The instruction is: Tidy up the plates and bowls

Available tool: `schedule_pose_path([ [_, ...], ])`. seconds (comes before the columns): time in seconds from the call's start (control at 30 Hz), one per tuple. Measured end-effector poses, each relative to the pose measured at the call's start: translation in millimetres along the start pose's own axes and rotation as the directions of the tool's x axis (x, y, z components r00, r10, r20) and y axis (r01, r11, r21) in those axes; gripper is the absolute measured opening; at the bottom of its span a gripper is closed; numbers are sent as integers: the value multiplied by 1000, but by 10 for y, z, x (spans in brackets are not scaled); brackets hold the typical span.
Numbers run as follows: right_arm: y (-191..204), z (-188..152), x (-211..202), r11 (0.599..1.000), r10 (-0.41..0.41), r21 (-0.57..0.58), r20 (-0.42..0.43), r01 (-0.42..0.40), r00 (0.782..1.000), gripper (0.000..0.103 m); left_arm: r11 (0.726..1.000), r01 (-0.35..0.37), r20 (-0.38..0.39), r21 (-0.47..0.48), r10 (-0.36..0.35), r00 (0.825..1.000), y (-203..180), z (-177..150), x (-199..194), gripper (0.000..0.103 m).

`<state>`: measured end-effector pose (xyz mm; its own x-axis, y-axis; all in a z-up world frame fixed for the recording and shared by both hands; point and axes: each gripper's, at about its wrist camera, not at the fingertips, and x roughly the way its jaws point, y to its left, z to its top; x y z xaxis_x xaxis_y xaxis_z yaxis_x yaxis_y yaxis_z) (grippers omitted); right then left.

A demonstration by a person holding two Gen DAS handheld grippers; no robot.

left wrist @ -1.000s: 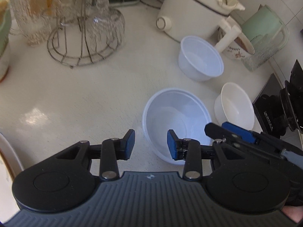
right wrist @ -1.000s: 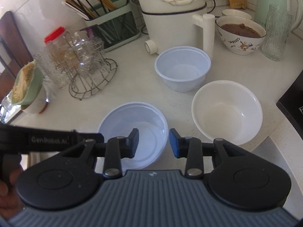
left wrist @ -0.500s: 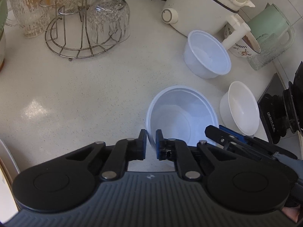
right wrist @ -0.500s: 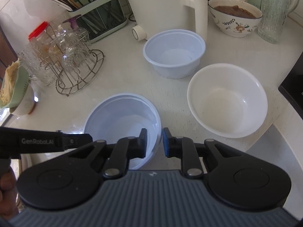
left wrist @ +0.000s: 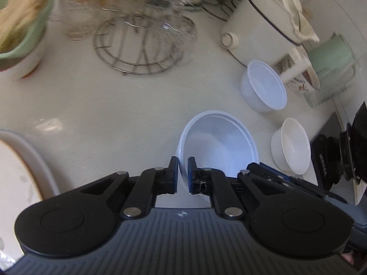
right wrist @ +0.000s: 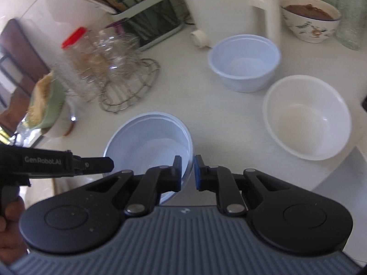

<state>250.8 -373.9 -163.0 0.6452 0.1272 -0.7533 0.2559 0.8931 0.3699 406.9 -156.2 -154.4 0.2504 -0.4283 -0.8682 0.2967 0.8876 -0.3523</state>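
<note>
The glasses on the wire rack point(left wrist: 140, 45) are blurry and hard to make out. The big blue bowl point(left wrist: 218, 146) sits on the table point(left wrist: 103, 105), looks empty, and may be two bowls stacked. Beyond it are a small blue bowl point(right wrist: 244, 61) and a white bowl point(right wrist: 307, 116), both empty. The left tool point(left wrist: 182, 174) and right tool point(right wrist: 187, 171), open a second ago, now each pinch its rim.
</note>
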Motion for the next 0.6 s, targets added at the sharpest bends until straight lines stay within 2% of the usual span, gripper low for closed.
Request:
schedule_pose_path([
  [0.27, 314, -10, 26, 994, 63, -83, -23, -64, 998, 14, 998, -46, 27, -44, 47, 999, 288, -120, -228, 10],
  [0.6, 545, -97, 171, 988, 47, -140, -82, -58, 996, 14, 994, -91, -13, -66, 90, 996, 542, -273, -173, 10],
])
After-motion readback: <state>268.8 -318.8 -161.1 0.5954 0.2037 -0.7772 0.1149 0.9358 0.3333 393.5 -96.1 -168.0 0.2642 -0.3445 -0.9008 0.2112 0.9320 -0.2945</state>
